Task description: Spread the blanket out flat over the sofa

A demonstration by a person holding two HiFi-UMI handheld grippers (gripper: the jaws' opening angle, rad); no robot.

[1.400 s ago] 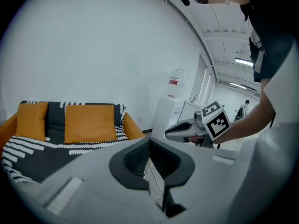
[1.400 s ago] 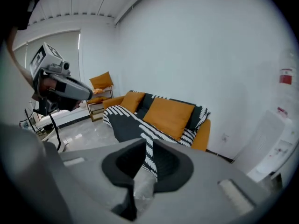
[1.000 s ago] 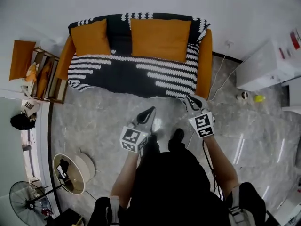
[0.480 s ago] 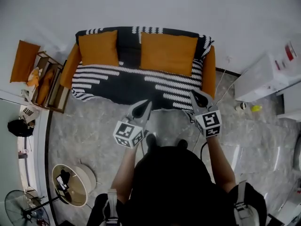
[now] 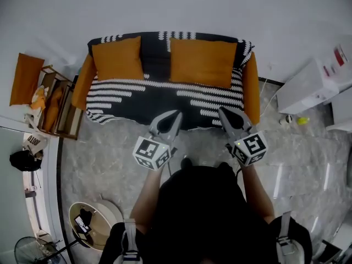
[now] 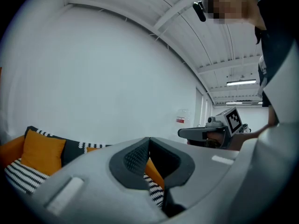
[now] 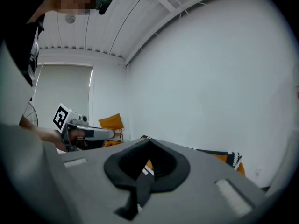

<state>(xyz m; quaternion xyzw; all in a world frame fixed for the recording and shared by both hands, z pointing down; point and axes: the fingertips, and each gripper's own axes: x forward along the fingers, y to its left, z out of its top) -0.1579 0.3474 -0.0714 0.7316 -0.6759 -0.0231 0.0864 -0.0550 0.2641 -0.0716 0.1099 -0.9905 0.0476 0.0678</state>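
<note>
- Black-and-white striped blanket [image 5: 165, 95] lies over the seat and backrest of the orange sofa [image 5: 252, 87]. Its front edge hangs over the seat front toward the grey marbled floor [image 5: 110, 147].
- Two orange cushions lean on the backrest on top of the blanket: the left cushion [image 5: 116, 58] and the wider right cushion [image 5: 203, 61].
- Left gripper [image 5: 176, 114]: held in front of the sofa and pointing roughly level toward it. In the head view its tip overlaps the blanket's front edge. In the left gripper view the jaws are closed tip to tip with nothing clamped. The blanket and a cushion appear beyond the jaws, not between them.
- Right gripper [image 5: 222, 111]: held beside the left one, near the sofa's right end and pointing the same way. In the right gripper view the jaws are fully closed and empty. The striped fabric shows only in the background.
- Wooden rack [image 5: 55, 100] stands just beside the sofa's left arm.
- White cabinet [image 5: 313, 84] stands well apart on the right.
</note>
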